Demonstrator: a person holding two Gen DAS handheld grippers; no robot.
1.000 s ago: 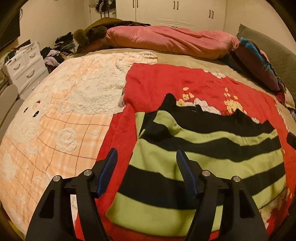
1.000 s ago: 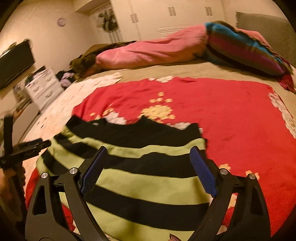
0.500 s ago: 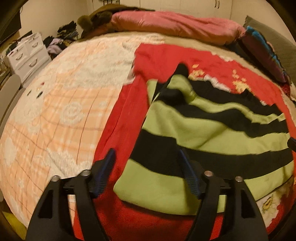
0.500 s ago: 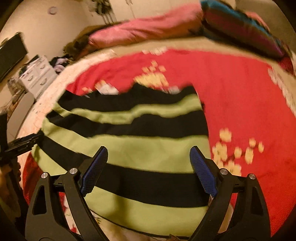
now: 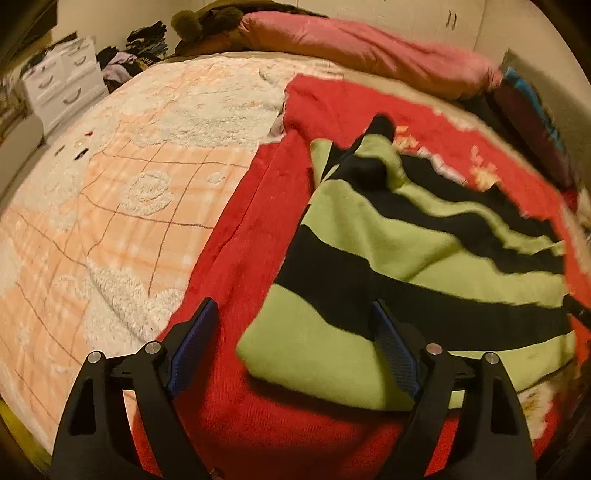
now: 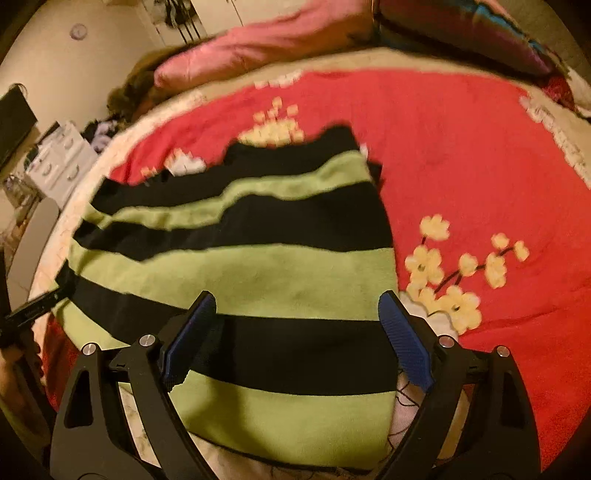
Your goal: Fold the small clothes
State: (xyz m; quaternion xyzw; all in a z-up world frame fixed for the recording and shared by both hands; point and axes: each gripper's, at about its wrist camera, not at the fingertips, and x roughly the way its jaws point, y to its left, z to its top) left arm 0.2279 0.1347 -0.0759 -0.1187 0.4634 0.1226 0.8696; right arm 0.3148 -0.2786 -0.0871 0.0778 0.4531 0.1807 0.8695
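A green and black striped garment [image 5: 399, 258] lies flat on a red blanket [image 5: 236, 266] on the bed. It also shows in the right wrist view [image 6: 258, 269]. My left gripper [image 5: 295, 347] is open and empty above the garment's near left corner. My right gripper [image 6: 295, 339] is open and empty above the garment's near right part. The left gripper's tip shows at the left edge of the right wrist view [image 6: 33, 310].
An orange and white checked quilt [image 5: 110, 206] covers the bed's left side. Pink bedding [image 5: 362, 48] and a striped pillow [image 6: 461, 33] lie at the head. A white drawer unit [image 5: 62, 81] and piled clothes stand beyond the bed.
Both grippers have moved closer and lower over the garment, which now fills more of each view. Both stay open. The garment has not been taken hold of.
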